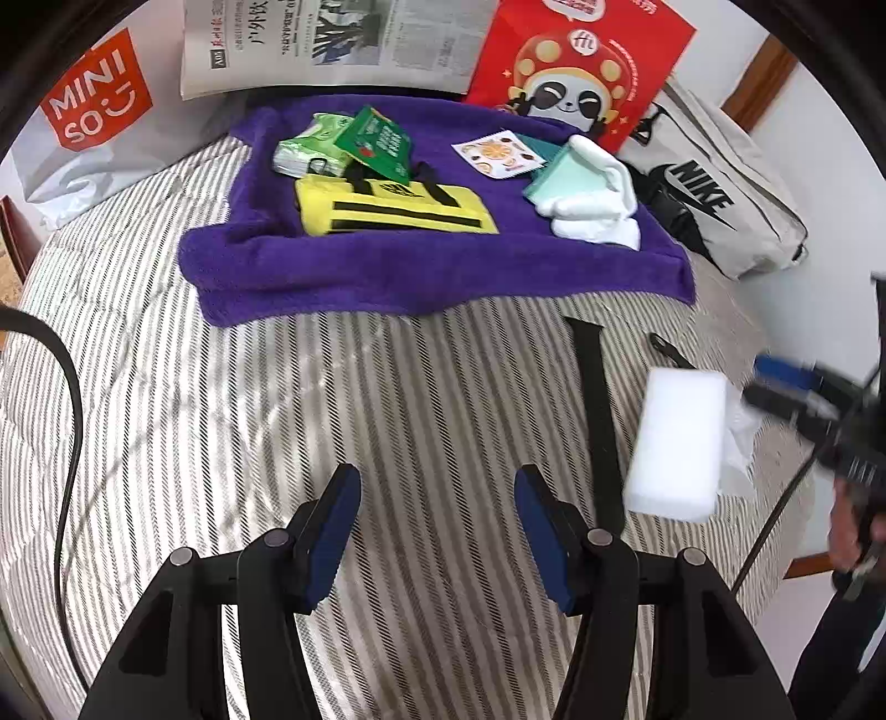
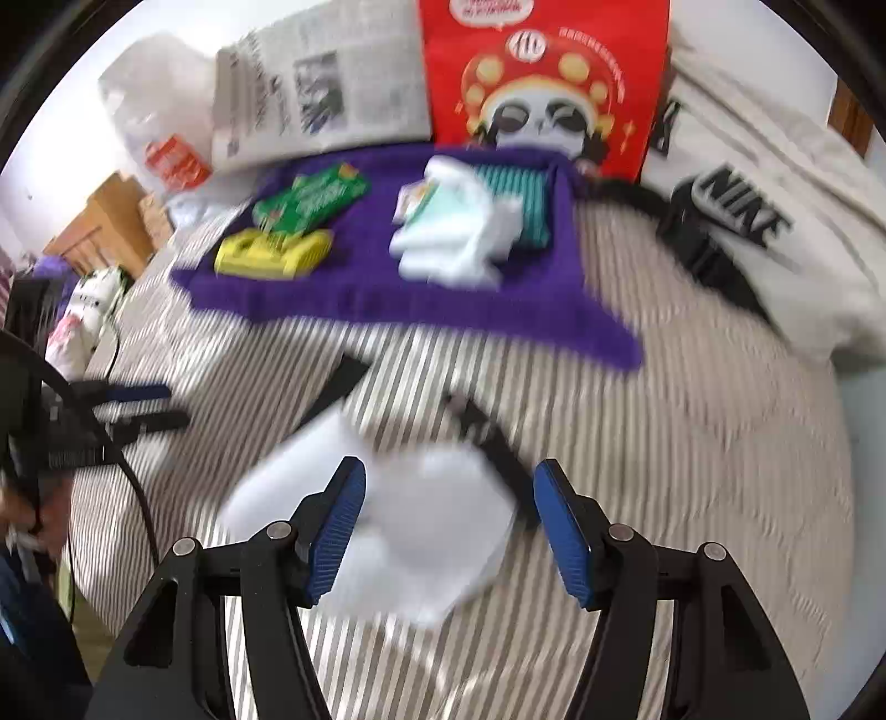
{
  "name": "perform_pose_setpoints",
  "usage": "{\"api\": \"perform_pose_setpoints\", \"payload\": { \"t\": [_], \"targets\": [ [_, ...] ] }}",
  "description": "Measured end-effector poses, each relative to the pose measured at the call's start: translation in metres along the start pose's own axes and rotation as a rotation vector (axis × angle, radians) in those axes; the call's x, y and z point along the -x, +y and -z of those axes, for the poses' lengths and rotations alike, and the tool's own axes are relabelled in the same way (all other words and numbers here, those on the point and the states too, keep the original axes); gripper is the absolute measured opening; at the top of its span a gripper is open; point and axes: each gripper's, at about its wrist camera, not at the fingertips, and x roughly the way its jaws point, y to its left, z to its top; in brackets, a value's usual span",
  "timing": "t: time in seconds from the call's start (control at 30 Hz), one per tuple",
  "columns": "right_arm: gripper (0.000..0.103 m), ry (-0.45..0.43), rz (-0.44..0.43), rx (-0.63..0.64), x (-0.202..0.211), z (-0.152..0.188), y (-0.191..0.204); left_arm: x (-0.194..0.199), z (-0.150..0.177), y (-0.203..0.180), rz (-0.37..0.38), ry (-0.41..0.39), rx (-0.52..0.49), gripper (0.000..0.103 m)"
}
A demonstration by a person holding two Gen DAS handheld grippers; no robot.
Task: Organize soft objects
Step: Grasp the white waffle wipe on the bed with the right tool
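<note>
A purple towel (image 1: 432,266) lies on the striped bed and carries a yellow pouch (image 1: 393,207), green packets (image 1: 354,141) and folded white cloths (image 1: 592,194). A white sponge block (image 1: 678,443) lies on the bed at right, on a white tissue (image 1: 739,437). My left gripper (image 1: 437,526) is open and empty over bare bedding. My right gripper (image 2: 448,526) is open, its fingers either side of the blurred white tissue (image 2: 437,526), with the sponge (image 2: 288,476) to its left. The right gripper also shows in the left wrist view (image 1: 797,387).
A black strap (image 1: 598,415) lies beside the sponge. At the back stand a Miniso bag (image 1: 94,111), a newspaper (image 1: 332,44), a red panda bag (image 1: 581,72) and a Nike bag (image 1: 714,199). A black cable (image 1: 72,421) runs down the left.
</note>
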Motion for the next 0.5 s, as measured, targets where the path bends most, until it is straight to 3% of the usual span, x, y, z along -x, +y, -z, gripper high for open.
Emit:
{"api": "perform_pose_setpoints", "payload": {
  "t": [0.07, 0.23, 0.27, 0.3, 0.33, 0.43, 0.5],
  "targets": [
    [0.067, 0.013, 0.003, 0.013, -0.007, 0.013, 0.006, 0.001, 0.004, -0.003, 0.009, -0.002, -0.007, 0.056],
    [0.066, 0.047, 0.115, 0.025, -0.043, 0.026, 0.011, 0.006, 0.013, -0.010, 0.016, -0.001, -0.025, 0.056],
    [0.064, 0.017, 0.100, 0.009, -0.044, 0.027, 0.009, 0.007, 0.014, -0.010, 0.016, -0.002, -0.027, 0.056],
    [0.058, -0.015, 0.092, -0.002, -0.042, 0.028, 0.008, 0.008, 0.015, -0.011, 0.016, -0.002, -0.027, 0.056],
    [0.041, -0.028, 0.085, -0.012, -0.041, 0.029, 0.006, 0.011, 0.018, -0.011, 0.015, -0.003, -0.028, 0.056],
    [0.009, -0.046, 0.061, -0.021, -0.038, 0.030, 0.001, 0.015, 0.025, -0.012, 0.007, -0.005, -0.035, 0.056],
    [0.009, -0.048, 0.043, -0.033, -0.034, 0.032, -0.003, 0.017, 0.028, -0.012, 0.005, -0.006, -0.041, 0.056]
  ]
}}
